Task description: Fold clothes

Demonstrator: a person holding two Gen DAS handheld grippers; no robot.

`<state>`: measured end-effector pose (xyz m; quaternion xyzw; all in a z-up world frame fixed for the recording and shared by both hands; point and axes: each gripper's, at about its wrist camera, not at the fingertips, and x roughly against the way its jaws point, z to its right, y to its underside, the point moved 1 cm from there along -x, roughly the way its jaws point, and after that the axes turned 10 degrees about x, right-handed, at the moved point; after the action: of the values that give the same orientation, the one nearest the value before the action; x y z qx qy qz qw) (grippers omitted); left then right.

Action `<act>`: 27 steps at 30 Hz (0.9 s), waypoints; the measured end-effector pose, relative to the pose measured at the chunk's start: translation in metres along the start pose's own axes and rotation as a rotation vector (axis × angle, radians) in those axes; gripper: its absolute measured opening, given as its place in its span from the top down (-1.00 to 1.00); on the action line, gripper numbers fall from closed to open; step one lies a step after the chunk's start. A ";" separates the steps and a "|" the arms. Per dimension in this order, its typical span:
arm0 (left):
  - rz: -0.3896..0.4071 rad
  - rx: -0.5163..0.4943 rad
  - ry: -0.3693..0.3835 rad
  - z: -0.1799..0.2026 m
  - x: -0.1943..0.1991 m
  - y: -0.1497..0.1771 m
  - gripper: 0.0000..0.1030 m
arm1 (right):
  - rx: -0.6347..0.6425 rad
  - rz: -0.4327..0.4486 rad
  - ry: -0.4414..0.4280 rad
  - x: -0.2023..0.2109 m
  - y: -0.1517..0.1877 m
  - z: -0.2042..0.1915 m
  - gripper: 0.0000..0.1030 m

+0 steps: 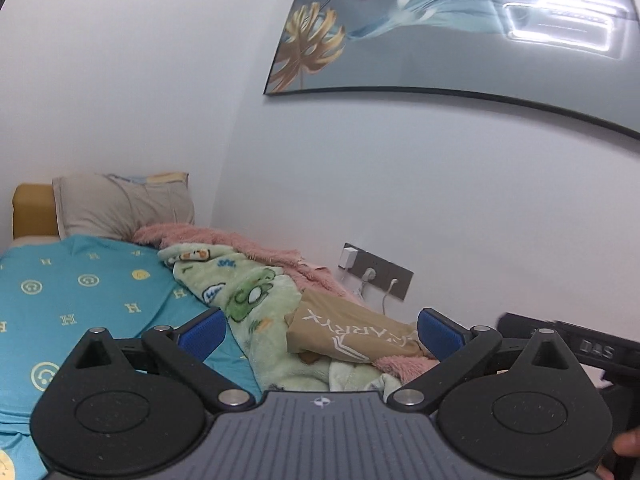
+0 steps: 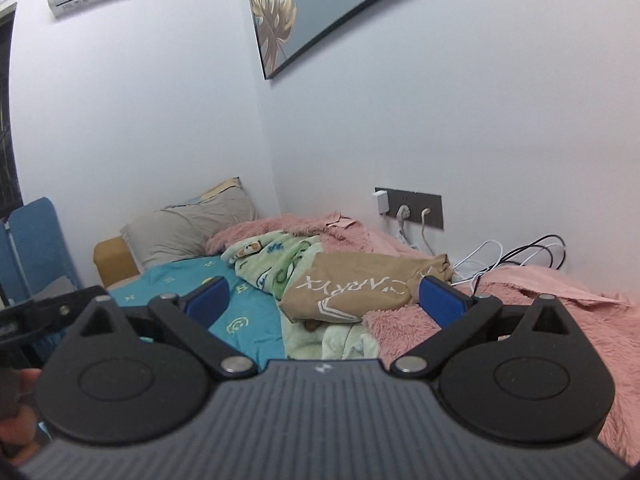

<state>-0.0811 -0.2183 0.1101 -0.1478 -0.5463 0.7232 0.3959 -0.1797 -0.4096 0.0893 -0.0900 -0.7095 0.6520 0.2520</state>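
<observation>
1. Starting at the left of the left wrist view, the blue printed sheet (image 1: 80,292) covered the bed, and the left hand-held gripper (image 1: 320,332) hung above it with its blue pads spread wide and nothing between them.
2. Lying at lower centre of that view, between the two pads and slightly right of middle, was the tan garment (image 1: 352,332), crumpled on the green cartoon blanket (image 1: 248,292), with a pink fleece (image 1: 240,244) behind it.
3. Its long axis ran from centre toward the lower right of the frame, along the white lettering.
4. In the right wrist view, the right hand-held gripper (image 2: 324,300) was also wide and empty; the tan garment (image 2: 360,284) sat dead centre between its pads, stretching toward the cables (image 2: 520,256) at right.
5. Judging from both views, the garment lay straight ahead of both, unfolded in a heap; the right one looked more squarely lined up, and which was nearer I could not tell.
</observation>
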 end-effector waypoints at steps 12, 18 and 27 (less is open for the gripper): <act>0.018 -0.104 -0.049 0.001 0.015 0.016 -0.99 | 0.070 0.025 0.053 0.020 0.003 -0.026 -1.00; 0.026 -0.103 -0.060 -0.006 0.018 0.017 -0.99 | 0.107 0.022 0.071 0.024 0.003 -0.037 -1.00; 0.035 -0.092 -0.058 -0.012 0.024 0.016 -0.99 | 0.127 0.010 0.065 0.024 0.004 -0.049 -1.00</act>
<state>-0.0953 -0.1946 0.0970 -0.1543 -0.5877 0.7080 0.3599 -0.1775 -0.3547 0.0927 -0.0985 -0.6577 0.6936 0.2769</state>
